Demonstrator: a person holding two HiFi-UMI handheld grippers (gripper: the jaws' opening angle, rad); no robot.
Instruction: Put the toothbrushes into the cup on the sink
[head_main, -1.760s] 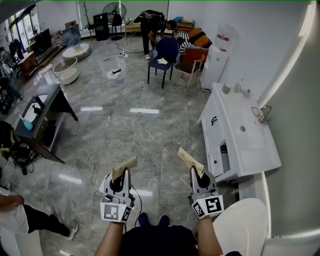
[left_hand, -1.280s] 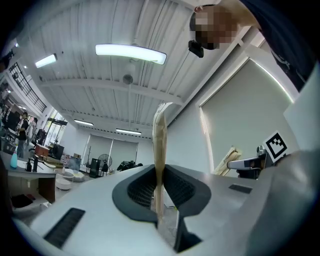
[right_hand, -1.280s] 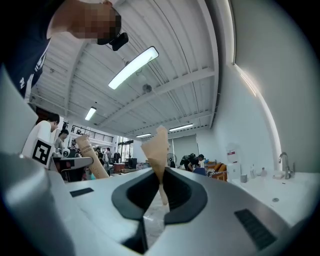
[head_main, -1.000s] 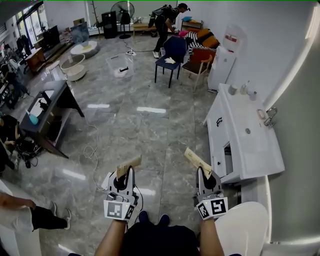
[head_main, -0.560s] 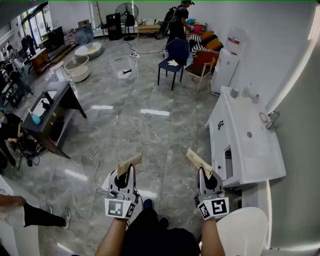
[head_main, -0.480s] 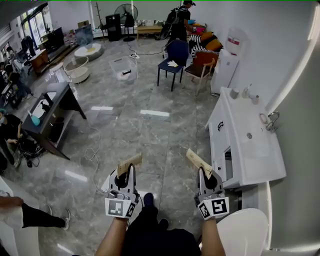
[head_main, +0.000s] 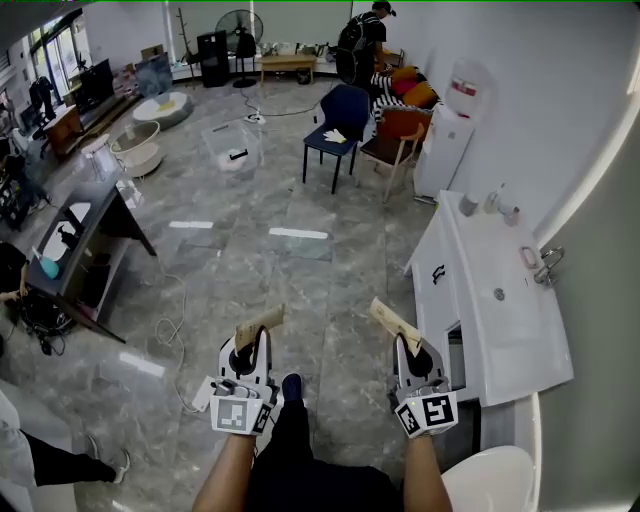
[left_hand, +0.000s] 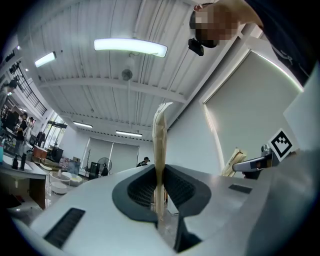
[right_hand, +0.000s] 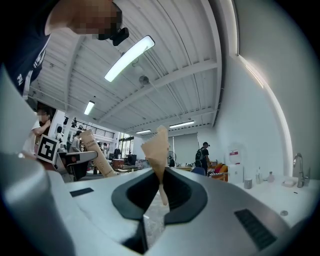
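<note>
My left gripper (head_main: 251, 349) is shut on a tan paper-wrapped toothbrush (head_main: 259, 327) that sticks up and forward. My right gripper (head_main: 408, 352) is shut on a second wrapped toothbrush (head_main: 393, 324). Both are held at waist height over the floor, left of the white sink counter (head_main: 523, 340). A grey cup (head_main: 469, 205) stands at the counter's far end. In the left gripper view the wrapper (left_hand: 160, 145) stands edge-on between the jaws of the left gripper (left_hand: 160, 200). The right gripper view has its wrapper (right_hand: 158, 147) pinched in the right gripper (right_hand: 162, 197), with the cup (right_hand: 248, 183) far right.
A faucet (head_main: 548, 265) stands on the counter's right side, small bottles (head_main: 503, 207) near the cup. A white rounded fixture (head_main: 492, 482) sits at the bottom right. A blue chair (head_main: 335, 115), a water dispenser (head_main: 450, 120), a black table (head_main: 85, 240) and floor cables (head_main: 170, 330) lie beyond.
The head view has swung slightly and a foot has stepped forward between the grippers. Both grippers keep their pose and their wrapped toothbrushes. A person at the back has walked right.
</note>
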